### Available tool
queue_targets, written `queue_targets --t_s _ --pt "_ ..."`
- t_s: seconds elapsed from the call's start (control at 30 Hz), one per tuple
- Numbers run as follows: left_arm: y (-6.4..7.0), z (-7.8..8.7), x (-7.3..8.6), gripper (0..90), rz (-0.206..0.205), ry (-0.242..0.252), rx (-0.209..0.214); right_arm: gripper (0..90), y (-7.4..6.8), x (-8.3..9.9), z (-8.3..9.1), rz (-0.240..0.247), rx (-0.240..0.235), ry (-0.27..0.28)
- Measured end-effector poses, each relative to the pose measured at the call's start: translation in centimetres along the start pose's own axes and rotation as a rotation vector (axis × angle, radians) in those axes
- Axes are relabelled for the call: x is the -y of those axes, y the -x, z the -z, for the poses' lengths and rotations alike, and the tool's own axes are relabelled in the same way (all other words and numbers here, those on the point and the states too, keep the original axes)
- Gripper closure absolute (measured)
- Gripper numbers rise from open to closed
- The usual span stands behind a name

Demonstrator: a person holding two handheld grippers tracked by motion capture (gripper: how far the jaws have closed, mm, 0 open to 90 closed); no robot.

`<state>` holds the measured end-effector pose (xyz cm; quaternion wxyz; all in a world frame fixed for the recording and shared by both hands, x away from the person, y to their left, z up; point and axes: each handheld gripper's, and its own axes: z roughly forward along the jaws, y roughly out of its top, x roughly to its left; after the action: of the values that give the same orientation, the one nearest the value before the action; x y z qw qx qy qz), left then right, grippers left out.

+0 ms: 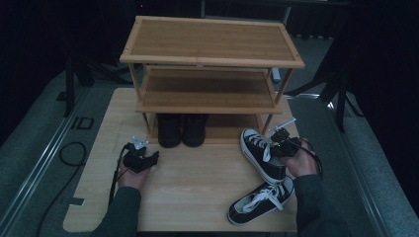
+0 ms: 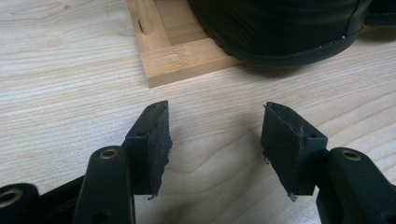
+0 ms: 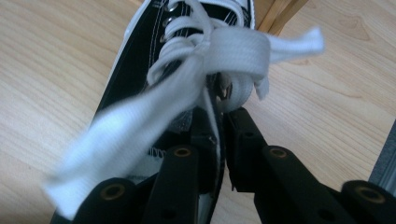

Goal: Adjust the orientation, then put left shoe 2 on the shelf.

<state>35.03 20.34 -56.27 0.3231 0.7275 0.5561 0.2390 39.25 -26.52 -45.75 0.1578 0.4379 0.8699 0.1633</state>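
While the right gripper point(image 1: 277, 143) sits at the right of the high view, its fingers point(image 3: 204, 135) are clamped together on the side wall of a black-and-white sneaker point(image 1: 262, 154), near the shoe's opening. That held sneaker lies at centre right of the high view on the counter point(image 1: 197, 173), toe pointing toward the upper left, just in front of the right foot of the bamboo shoe rack point(image 1: 210, 64). Seen from the right gripper view, its white laces point(image 3: 196, 79) are bunched in a loose knot right above the fingers, with one flat end trailing toward the lower left of the frame and another sticking out toward the upper right.

A second sneaker point(image 1: 259, 200) of the same kind lies at the lower right of the high view, near the counter's front edge, its toe pointing toward the lower left; whether it touches the held one cannot be told.

At left centre of the high view the left gripper point(image 1: 142, 159) is held low over bare wood. Its fingers point(image 2: 152, 144) stand well apart with nothing between them, and they point at the corner of the rack's bottom frame. On that bottom shelf a pair of black boots point(image 1: 182, 129) stands side by side; the rounded toe of one fills the upper right of the left gripper view.
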Motion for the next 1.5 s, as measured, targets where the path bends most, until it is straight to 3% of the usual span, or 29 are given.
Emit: queue_targets --t_s 0.47,0.73,1.03,1.5 --pt "0.0 0.0 0.0 42.5 0.000 0.000 0.000 88.0 0.7 0.5 0.2 -0.048 -0.047 0.057" --pt "0.0 0.0 0.0 42.4 -0.001 -0.001 -0.001 88.1 1.1 0.6 0.5 -0.065 -0.100 0.103" --pt "0.0 0.0 0.0 42.3 -0.001 -0.002 -0.001 88.1 0.7 0.0 1.0 0.005 -0.151 0.148" --pt "0.0 0.0 0.0 42.3 0.000 -0.001 -0.001 88.1 0.5 -0.5 1.8 0.044 -0.212 0.181"
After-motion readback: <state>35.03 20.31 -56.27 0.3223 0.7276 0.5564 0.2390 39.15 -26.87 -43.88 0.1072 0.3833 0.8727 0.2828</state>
